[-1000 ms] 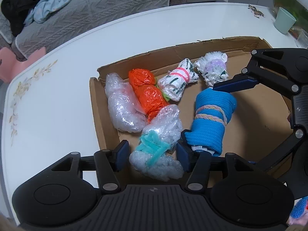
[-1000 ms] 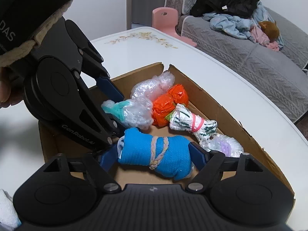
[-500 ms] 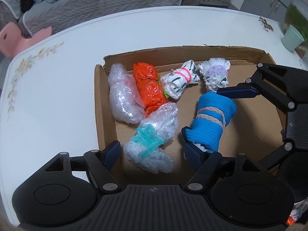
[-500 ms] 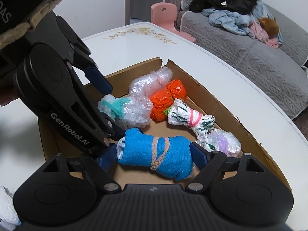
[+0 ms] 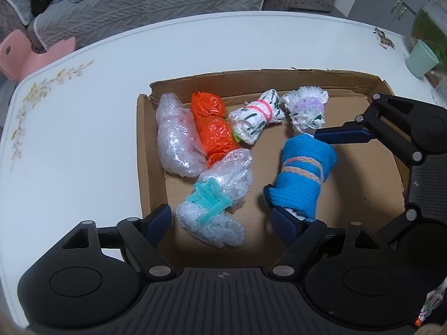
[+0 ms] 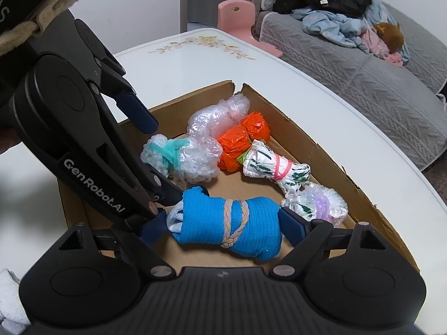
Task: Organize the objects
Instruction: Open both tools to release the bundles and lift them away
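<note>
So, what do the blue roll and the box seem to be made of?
The blue roll looks like ribbed knit fabric, matte, tied with a braided pastel cord. The box looks like plain brown cardboard, judging by its torn, ragged edges.

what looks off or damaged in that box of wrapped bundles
The cardboard box is ragged: its far rim is torn unevenly and one corner is split open. The blue bundle and the teal-tied bubble wrap bundle lie apart from the row at the back.

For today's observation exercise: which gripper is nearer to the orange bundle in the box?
Left. The left gripper straddles the bubble-wrap bundle lying against the orange bundle; the right gripper straddles the blue roll, farther off. Both are opening.
</note>
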`<action>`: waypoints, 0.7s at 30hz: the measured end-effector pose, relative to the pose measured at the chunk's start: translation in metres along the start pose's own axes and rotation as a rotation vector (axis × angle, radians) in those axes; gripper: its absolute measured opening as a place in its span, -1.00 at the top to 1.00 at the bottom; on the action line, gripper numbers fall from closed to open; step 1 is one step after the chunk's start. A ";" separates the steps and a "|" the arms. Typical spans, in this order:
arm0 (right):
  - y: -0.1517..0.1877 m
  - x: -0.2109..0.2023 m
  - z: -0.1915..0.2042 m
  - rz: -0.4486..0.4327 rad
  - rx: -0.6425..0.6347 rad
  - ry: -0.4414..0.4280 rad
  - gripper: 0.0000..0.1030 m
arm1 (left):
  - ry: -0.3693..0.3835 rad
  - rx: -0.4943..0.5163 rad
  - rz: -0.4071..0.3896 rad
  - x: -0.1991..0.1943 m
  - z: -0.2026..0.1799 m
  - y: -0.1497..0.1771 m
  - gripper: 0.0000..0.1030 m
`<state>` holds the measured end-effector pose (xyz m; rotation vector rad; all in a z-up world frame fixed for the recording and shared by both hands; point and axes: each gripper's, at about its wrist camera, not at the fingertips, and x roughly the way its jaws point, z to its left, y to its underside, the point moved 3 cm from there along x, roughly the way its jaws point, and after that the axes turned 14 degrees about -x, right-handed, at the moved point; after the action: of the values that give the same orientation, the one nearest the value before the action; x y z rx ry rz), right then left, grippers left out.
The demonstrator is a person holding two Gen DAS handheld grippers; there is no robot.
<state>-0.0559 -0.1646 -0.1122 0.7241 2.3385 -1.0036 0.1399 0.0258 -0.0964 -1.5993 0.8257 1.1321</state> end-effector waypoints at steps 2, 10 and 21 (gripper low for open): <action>0.000 0.000 0.000 0.005 0.004 0.002 -0.65 | -0.002 0.003 -0.003 -0.002 0.000 0.001 -0.65; 0.000 0.001 0.002 0.039 0.017 0.019 -0.66 | 0.022 -0.018 0.002 -0.007 -0.002 0.000 -0.65; -0.001 -0.002 0.001 0.060 0.045 0.041 -0.70 | 0.021 -0.034 -0.009 -0.022 0.005 0.005 -0.66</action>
<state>-0.0544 -0.1664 -0.1113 0.8347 2.3207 -1.0269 0.1270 0.0292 -0.0776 -1.6433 0.8163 1.1303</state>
